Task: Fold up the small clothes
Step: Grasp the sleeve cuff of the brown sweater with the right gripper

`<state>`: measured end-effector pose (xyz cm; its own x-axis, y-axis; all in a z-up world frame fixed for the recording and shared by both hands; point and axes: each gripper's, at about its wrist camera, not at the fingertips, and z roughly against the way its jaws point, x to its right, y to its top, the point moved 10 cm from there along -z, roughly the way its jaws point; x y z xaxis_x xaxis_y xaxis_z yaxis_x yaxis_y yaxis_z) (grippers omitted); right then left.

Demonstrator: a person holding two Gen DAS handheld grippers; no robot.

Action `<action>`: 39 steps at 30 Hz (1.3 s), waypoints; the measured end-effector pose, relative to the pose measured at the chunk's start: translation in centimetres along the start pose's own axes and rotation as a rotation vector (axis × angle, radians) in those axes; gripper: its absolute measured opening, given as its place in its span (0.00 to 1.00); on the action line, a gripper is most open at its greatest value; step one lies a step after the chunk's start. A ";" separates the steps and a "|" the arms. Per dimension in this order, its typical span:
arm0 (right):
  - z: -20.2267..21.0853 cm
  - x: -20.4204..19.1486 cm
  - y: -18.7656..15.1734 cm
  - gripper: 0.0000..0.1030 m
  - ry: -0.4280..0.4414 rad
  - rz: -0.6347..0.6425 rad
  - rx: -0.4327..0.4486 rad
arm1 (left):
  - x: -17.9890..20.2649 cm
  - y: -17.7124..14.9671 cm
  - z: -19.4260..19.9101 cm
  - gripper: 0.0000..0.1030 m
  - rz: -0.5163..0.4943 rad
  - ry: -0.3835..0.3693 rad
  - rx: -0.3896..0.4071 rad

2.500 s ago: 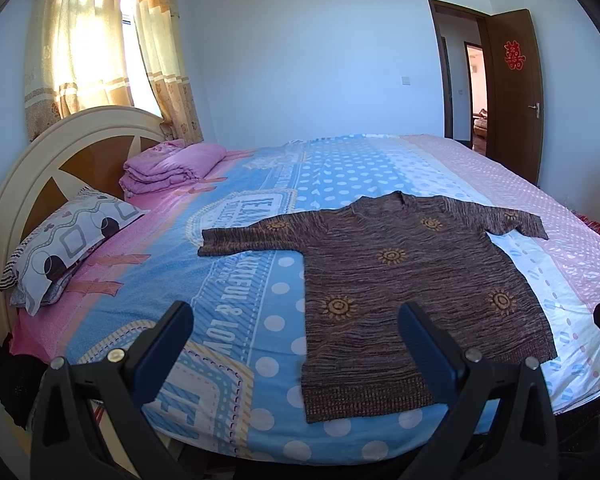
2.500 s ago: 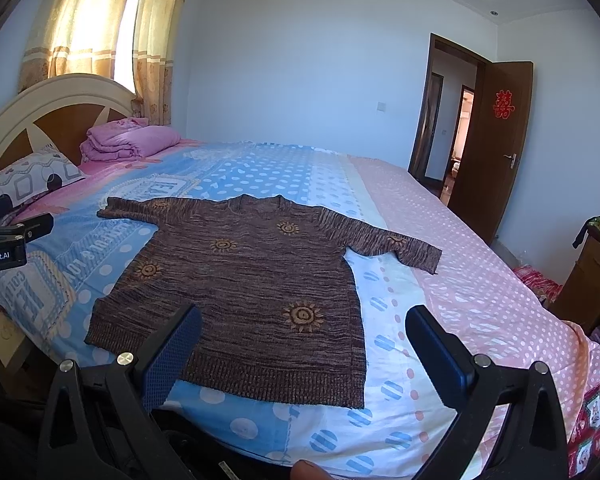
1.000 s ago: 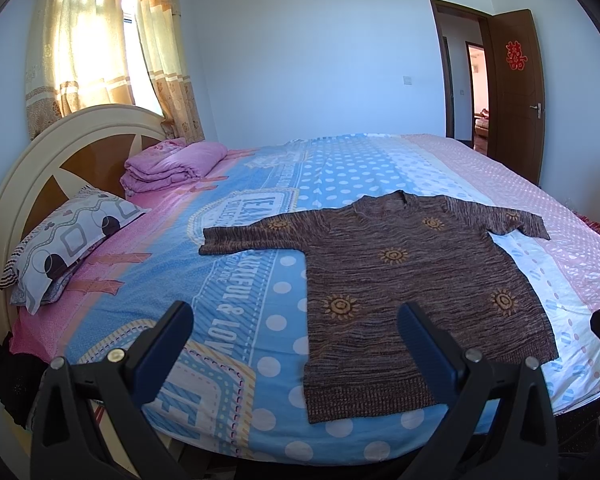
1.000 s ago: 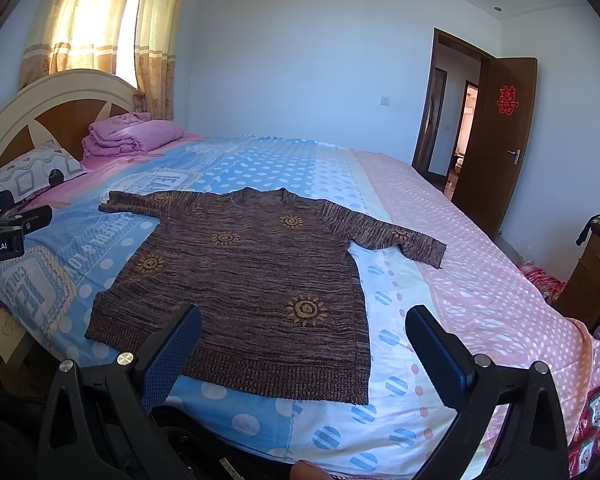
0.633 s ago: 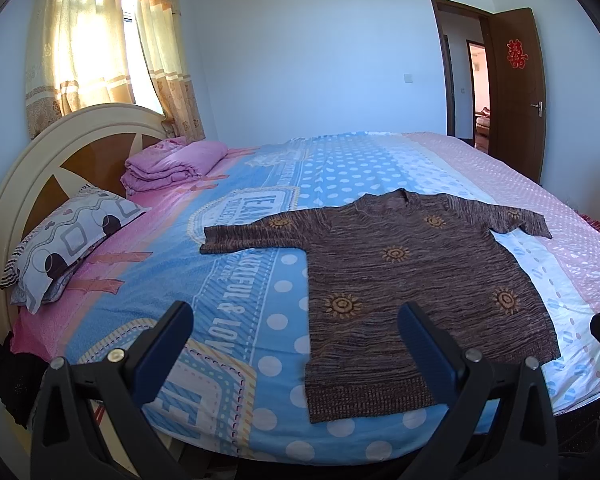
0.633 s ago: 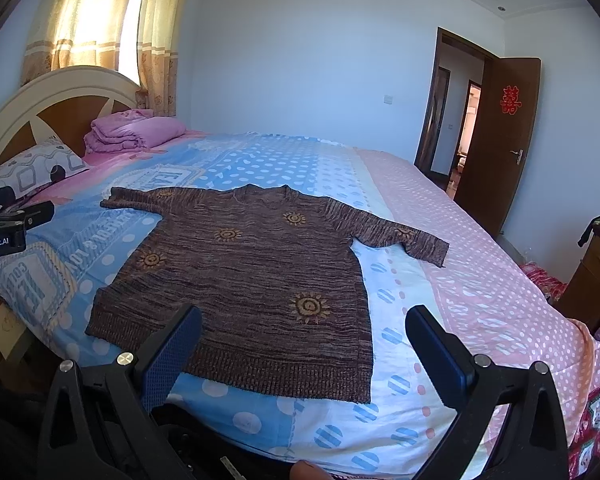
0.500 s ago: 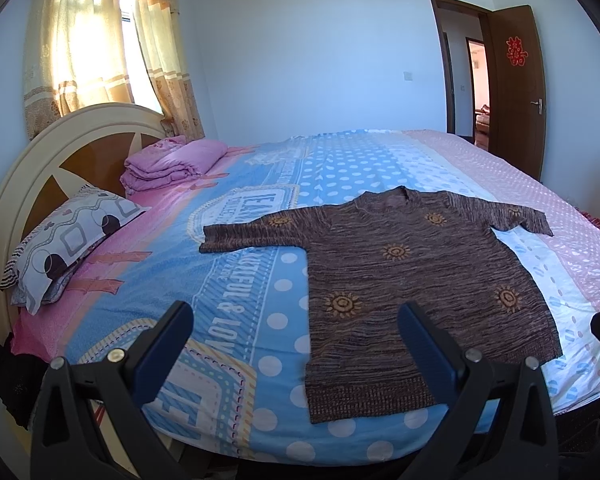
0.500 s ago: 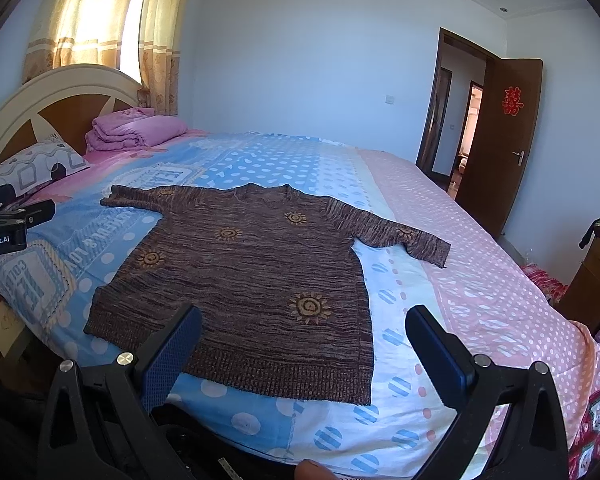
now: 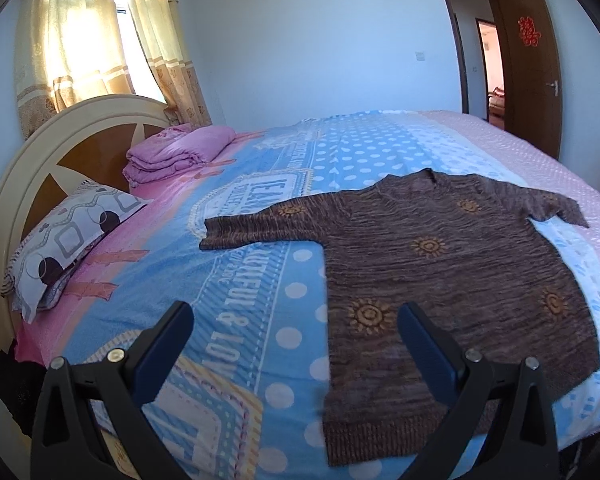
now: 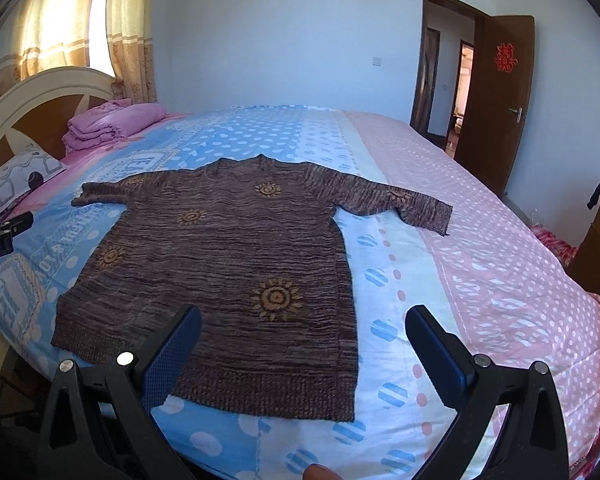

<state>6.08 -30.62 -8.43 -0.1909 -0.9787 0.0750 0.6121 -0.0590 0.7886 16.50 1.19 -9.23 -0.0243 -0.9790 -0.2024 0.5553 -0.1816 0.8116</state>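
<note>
Hovering over the brown knitted sun-patterned sweater [image 10: 228, 264], spread flat for folding.
I am holding left gripper [image 9: 296, 344] and right gripper [image 10: 304, 340] with jaws open, gripping nothing.

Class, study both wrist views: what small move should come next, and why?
Probably lower the left gripper to the sweater's near hem corner. The sweater lies flat and unfolded on the bed, and both grippers are open, holding nothing, short of it.

Both my wrist cams look forward from the foot-side edge of the bed [image 9: 260, 280], left aimed nearer the headboard [image 9: 40, 152], right nearer the door [image 10: 496, 104], both sharing the sweater [image 10: 220, 264].
</note>
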 end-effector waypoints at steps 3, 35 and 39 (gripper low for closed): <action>-2.4 2.9 1.2 0.99 -0.024 -0.059 -0.028 | 0.2 1.0 -2.3 1.00 -0.012 0.020 -0.014; -27.4 27.0 7.9 0.39 -0.189 -0.470 -0.296 | 8.8 6.7 -23.4 1.00 -0.052 0.097 -0.157; -28.5 26.8 8.1 0.37 -0.221 -0.427 -0.291 | 9.3 6.5 -23.9 1.00 -0.038 0.081 -0.175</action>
<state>27.83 -62.94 -17.42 -0.6052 -0.7935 -0.0633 0.6259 -0.5235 0.5780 39.77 -6.87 -18.95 0.0149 -0.9598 -0.2804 0.6913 -0.1927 0.6964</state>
